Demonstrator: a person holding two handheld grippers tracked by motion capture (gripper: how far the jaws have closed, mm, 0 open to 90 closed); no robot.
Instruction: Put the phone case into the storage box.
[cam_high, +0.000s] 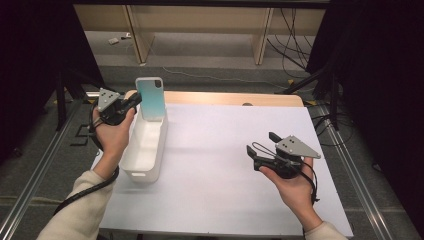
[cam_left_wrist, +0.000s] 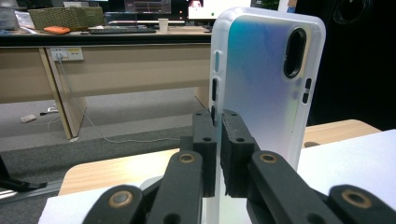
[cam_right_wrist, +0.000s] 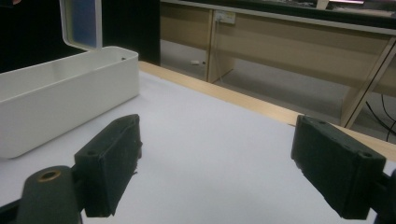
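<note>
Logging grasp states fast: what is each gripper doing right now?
Left gripper: jaws shut on the edge of the phone case, held upright over the white bin.
Right gripper: jaws open, holding nothing, above the table.

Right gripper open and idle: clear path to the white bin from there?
Probably yes. The right gripper hangs open over bare table, and nothing lies between it and the white bin; the left gripper holds a phone case over the bin's far end.

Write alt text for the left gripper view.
The left gripper, its two black jaws shut on the side edge of a phone case, holds the pale, iridescent case upright above a white-covered table. Behind are wooden desks and a grey floor with a cable.
</note>
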